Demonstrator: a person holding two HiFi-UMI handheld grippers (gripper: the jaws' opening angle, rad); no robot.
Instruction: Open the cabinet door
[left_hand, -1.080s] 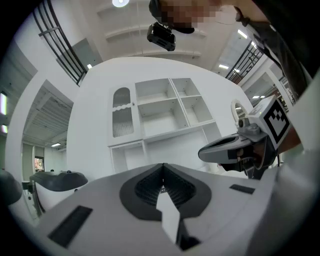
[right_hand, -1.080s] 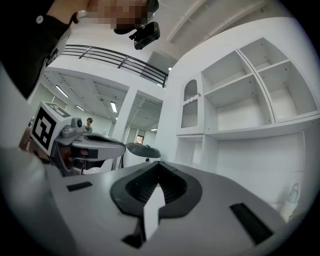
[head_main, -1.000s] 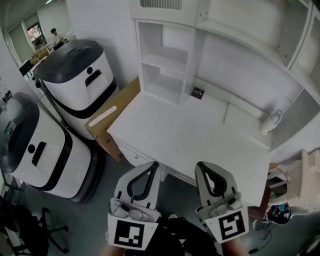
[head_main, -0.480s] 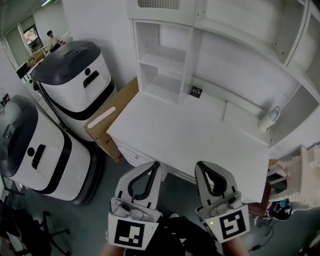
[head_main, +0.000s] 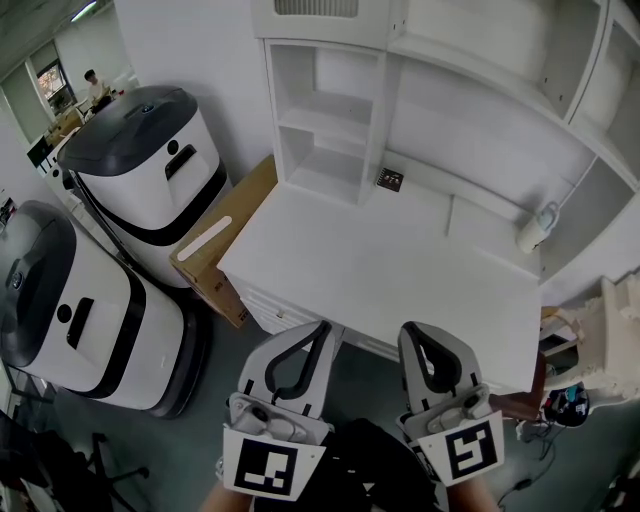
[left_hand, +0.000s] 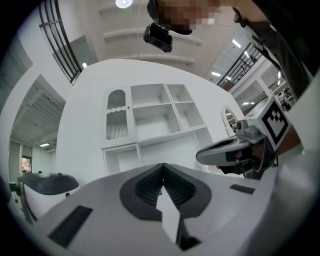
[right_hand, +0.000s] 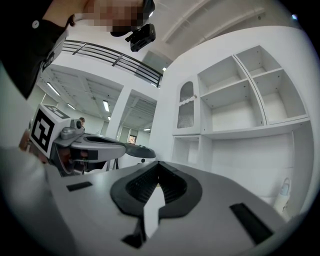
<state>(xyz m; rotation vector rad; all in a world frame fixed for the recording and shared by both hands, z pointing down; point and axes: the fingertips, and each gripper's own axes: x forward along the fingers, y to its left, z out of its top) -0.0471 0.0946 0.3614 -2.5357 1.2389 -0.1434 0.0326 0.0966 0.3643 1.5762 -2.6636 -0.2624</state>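
Observation:
A white desk (head_main: 400, 270) carries a white shelf unit (head_main: 330, 110). At the unit's upper left is a slatted, arch-topped cabinet door (left_hand: 116, 121), also visible as the cabinet door (right_hand: 185, 112), and it looks closed. In the head view only the slats of this cabinet door (head_main: 318, 8) show at the top edge. My left gripper (head_main: 324, 326) and right gripper (head_main: 411, 328) are side by side at the desk's near edge, well short of the shelves. Each points level at the shelf unit. Both are shut with nothing between the jaws: left gripper (left_hand: 162, 165), right gripper (right_hand: 158, 163).
Two white-and-black machines (head_main: 150, 150) (head_main: 70, 300) stand left of the desk, with a cardboard box (head_main: 225, 235) between them and it. A small dark item (head_main: 390, 180) and a white bottle-like object (head_main: 535, 230) sit on the desk. Clutter (head_main: 600, 350) lies at the right.
The head view has drifted slightly, so the desk sits a little lower and to the right. Both grippers stay shut and almost still at the desk's near edge.

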